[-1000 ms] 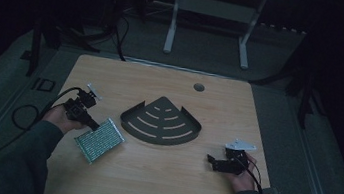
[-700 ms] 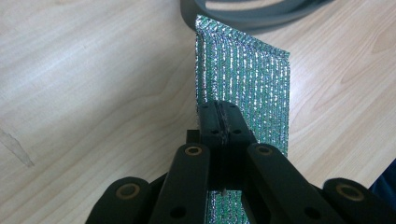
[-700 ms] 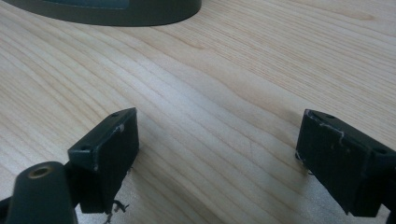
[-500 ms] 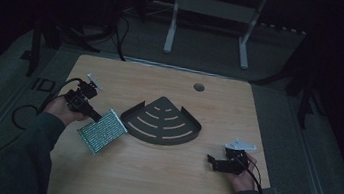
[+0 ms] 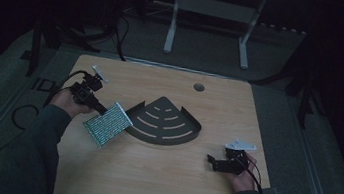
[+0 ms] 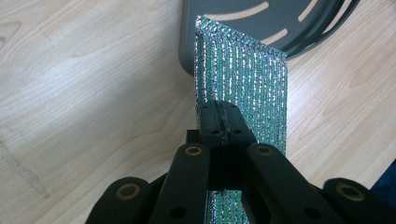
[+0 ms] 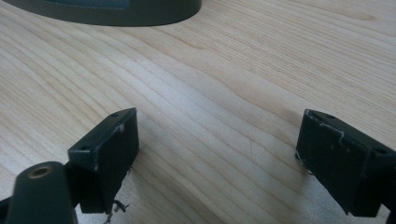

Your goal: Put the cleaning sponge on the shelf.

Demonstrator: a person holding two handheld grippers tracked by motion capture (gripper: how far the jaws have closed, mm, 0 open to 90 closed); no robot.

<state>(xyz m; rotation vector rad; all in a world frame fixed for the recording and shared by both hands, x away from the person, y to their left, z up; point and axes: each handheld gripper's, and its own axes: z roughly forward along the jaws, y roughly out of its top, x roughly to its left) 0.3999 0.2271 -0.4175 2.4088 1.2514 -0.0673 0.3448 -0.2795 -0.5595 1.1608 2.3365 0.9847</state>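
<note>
The glittery green pouch (image 6: 243,79) is clamped by the left gripper (image 6: 223,122), lifted near the slotted corner tray (image 5: 165,124) rim; right gripper (image 7: 212,158) is spread wide, empty; pouch may be snagged on rim if carried too low.

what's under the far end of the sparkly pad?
The sparkly pad, clamped in the left tool, overlaps the dark slotted tray's rim. Bare wooden table lies beside it; whatever sits directly beneath is covered.
</note>
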